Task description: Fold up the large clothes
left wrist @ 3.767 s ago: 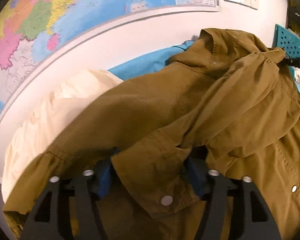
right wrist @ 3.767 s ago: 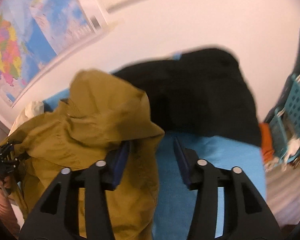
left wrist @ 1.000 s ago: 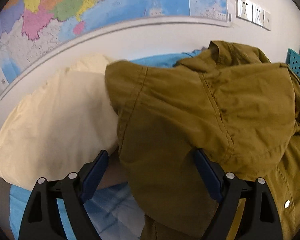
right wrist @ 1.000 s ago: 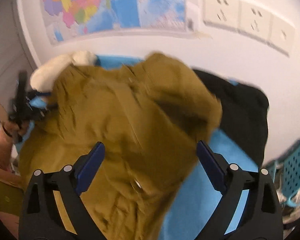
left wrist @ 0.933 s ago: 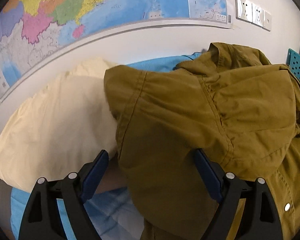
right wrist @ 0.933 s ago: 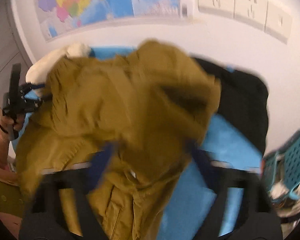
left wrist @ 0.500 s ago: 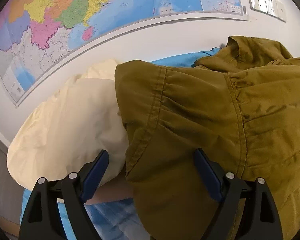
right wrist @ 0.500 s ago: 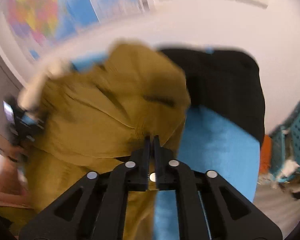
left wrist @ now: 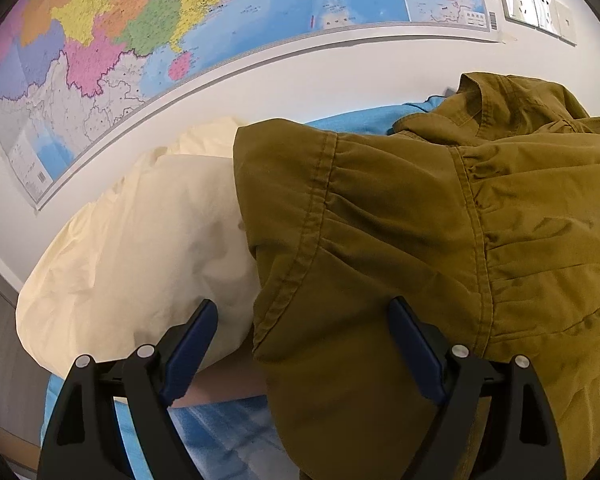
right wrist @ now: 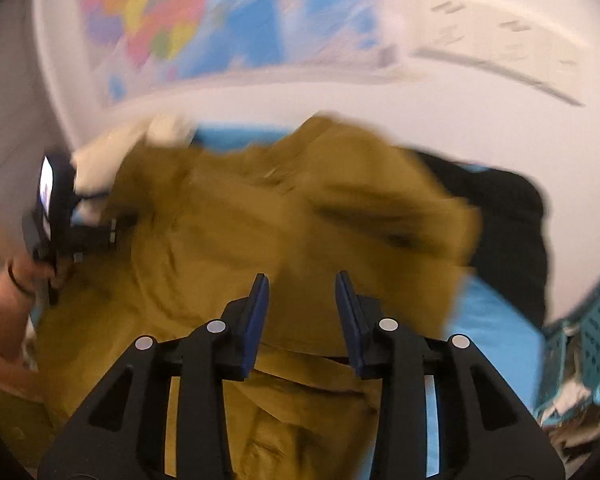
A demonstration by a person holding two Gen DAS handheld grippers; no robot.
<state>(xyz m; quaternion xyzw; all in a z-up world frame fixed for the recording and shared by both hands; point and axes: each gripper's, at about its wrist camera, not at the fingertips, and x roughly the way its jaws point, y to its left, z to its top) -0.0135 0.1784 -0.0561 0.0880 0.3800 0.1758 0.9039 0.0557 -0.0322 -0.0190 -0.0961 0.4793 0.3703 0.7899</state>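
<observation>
Both grippers, left (left wrist: 302,332) and right (right wrist: 302,300), hover with jaws parted, empty, over the rumpled olive-brown cotton jacket (left wrist: 440,240), apparently seeking fresh holds.

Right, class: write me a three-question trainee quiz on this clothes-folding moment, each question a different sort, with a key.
1. True or false: the left gripper is clamped shut on the olive jacket.
2. Multiple choice: what lies left of the jacket in the left wrist view? A) cream bundle B) black garment C) teal basket
3. Fill in: the right gripper has its jaws ____.

Key: 1 false, its jaws stand wide apart; 2 A; 3 open, hovering over the jacket, though that view is blurred.
</observation>
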